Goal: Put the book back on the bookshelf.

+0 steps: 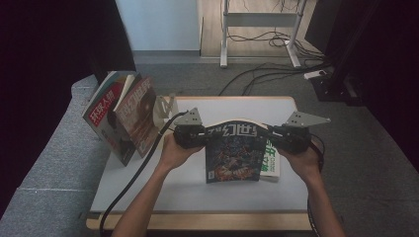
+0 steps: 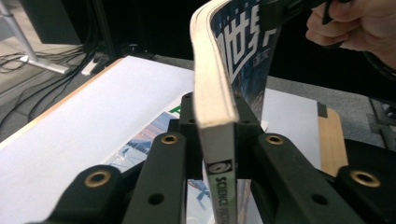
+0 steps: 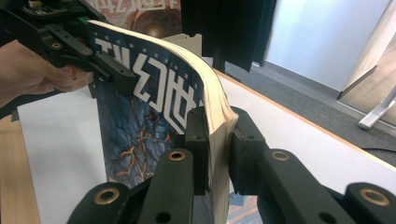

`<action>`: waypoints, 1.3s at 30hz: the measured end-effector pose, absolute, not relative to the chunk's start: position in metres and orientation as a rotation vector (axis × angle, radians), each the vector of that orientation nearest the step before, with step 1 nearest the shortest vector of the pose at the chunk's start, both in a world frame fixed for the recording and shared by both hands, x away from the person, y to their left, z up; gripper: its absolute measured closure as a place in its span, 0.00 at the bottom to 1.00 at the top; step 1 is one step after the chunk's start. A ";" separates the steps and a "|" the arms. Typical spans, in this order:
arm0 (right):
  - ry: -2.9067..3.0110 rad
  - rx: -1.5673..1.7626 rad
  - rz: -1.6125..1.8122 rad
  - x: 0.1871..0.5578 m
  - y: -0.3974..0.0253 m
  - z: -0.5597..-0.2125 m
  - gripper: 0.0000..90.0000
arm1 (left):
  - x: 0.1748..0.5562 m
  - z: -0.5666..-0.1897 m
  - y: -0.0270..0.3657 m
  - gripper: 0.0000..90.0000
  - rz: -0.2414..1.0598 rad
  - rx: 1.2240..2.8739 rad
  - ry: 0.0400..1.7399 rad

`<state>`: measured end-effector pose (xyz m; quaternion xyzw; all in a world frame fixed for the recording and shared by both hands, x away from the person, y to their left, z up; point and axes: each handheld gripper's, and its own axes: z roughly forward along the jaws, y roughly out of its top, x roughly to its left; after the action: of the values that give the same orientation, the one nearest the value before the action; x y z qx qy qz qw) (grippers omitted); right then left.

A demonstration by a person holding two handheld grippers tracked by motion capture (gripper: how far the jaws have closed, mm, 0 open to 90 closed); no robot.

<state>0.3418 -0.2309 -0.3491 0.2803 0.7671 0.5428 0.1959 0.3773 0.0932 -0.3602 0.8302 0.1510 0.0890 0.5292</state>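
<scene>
A blue-covered magazine (image 1: 232, 154) with large white characters hangs upright above the white table (image 1: 188, 190), bowed along its top edge. My left gripper (image 1: 191, 134) is shut on its upper left corner, my right gripper (image 1: 287, 138) on its upper right corner. In the left gripper view the jaws (image 2: 212, 116) pinch the spine end of the magazine (image 2: 243, 56), with the right gripper (image 2: 289, 9) far off at top. In the right gripper view the jaws (image 3: 217, 126) clamp the page edge of the magazine (image 3: 140, 116), and the left gripper (image 3: 70, 42) holds the far corner.
A magazine with green lettering (image 1: 271, 159) lies flat on the table under the lifted one. Several magazines (image 1: 123, 118) lean upright at the table's left, next to a white stand (image 1: 165, 106). Cables and desk legs (image 1: 225, 34) lie on the floor beyond.
</scene>
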 end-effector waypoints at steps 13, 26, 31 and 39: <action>2.145 0.907 1.393 0.344 -0.258 -0.375 0.76 | 0.372 -0.359 0.095 0.90 0.202 1.992 0.329; 2.099 1.124 1.144 0.345 -0.298 -0.426 0.44 | 0.371 -0.357 0.099 0.90 0.169 2.009 0.324; 2.084 1.195 1.035 0.347 -0.307 -0.451 0.28 | 0.372 -0.356 0.100 0.90 0.167 2.015 0.329; 2.056 1.307 0.939 0.349 -0.317 -0.488 0.11 | 0.369 -0.355 0.100 0.90 0.173 2.028 0.317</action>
<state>0.3489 -0.3170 -0.4876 0.4831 0.7599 0.3469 0.2622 0.3688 0.0997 -0.3547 0.8440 0.1320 0.0720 0.5149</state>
